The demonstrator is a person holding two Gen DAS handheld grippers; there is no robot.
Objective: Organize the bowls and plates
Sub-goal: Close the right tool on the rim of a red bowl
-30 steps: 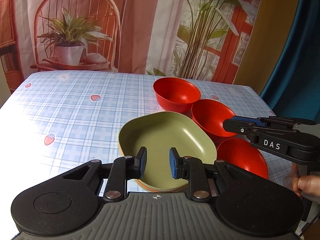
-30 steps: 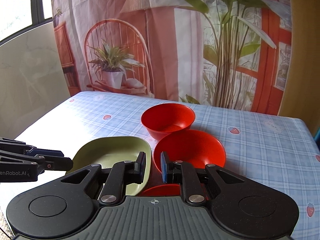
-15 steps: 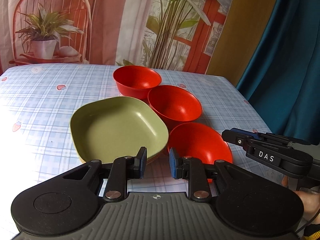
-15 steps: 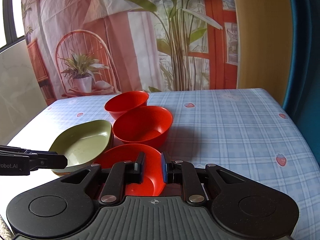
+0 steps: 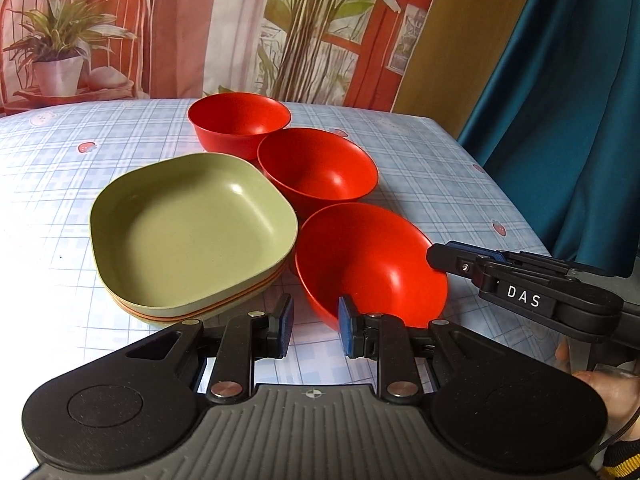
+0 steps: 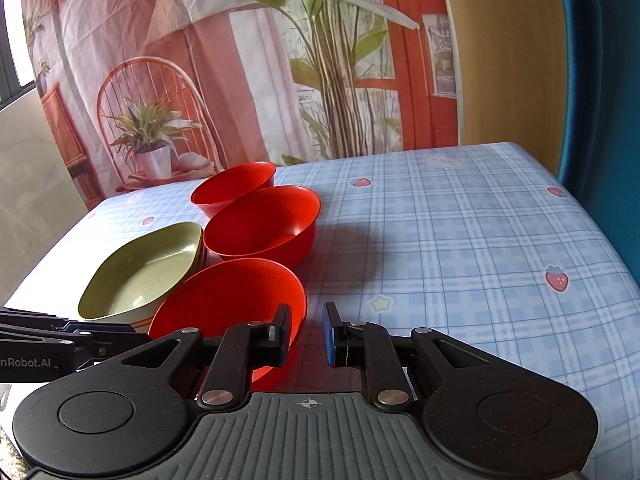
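A stack of green square plates [image 5: 188,232] [image 6: 140,276] sits on the table, left of a row of three red bowls. The near bowl [image 5: 368,264] [image 6: 228,300] is closest to both grippers, the middle bowl [image 5: 316,168] [image 6: 264,224] is behind it, and the far bowl [image 5: 238,120] [image 6: 234,186] is at the back. My left gripper [image 5: 314,328] is open and empty, just in front of the near bowl and the plates. My right gripper [image 6: 306,334] is open and empty at the near bowl's right rim. It also shows in the left wrist view [image 5: 444,258].
The table [image 6: 460,240] has a blue checked cloth with strawberry prints. A printed backdrop [image 5: 240,28] hangs behind it. A teal curtain [image 5: 560,100] hangs past the table's right edge. My left gripper's side shows in the right wrist view [image 6: 60,340].
Both grippers have shifted right along the table, from the green plates toward the near red bowl. The right gripper's jaws have opened wider.
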